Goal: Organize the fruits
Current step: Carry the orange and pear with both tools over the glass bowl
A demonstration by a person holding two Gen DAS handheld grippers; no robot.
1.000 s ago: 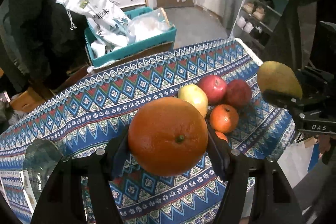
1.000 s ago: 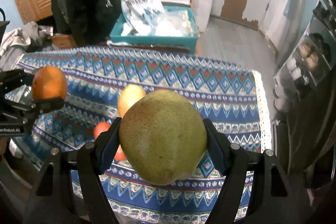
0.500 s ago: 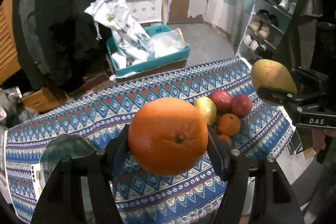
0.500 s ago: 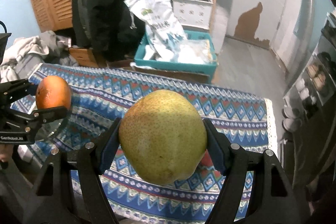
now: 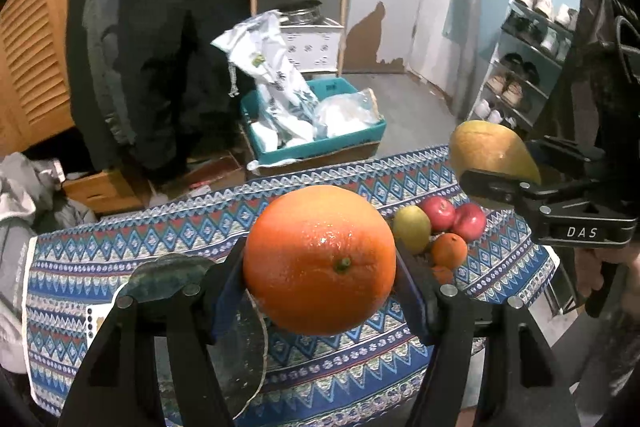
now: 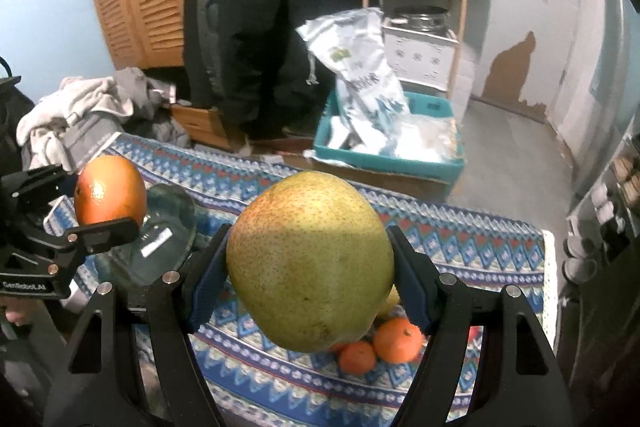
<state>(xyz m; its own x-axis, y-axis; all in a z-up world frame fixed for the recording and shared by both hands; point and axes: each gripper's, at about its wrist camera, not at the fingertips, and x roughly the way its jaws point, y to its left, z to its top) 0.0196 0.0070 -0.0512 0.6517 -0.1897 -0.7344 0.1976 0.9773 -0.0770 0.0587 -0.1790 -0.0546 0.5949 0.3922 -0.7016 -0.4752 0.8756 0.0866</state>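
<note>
A: Your left tool (image 5: pixel 320 267) is clamped on the orange (image 5: pixel 319 259), your right tool (image 6: pixel 310 275) on the pear (image 6: pixel 310 261), both held above the tabletop (image 5: pixel 200 227), likely bound for the glass plate (image 6: pixel 160 231) at its left end.

B: Noted. Left view shows you two red apples (image 5: pixel 454 217) among the pile near the right edge; the pear hides them in the right view.

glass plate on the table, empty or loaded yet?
Empty as far as visible. The glass plate shows only a label and the cloth through it; part hides behind the claws. The orange and pear are both held above.
</note>
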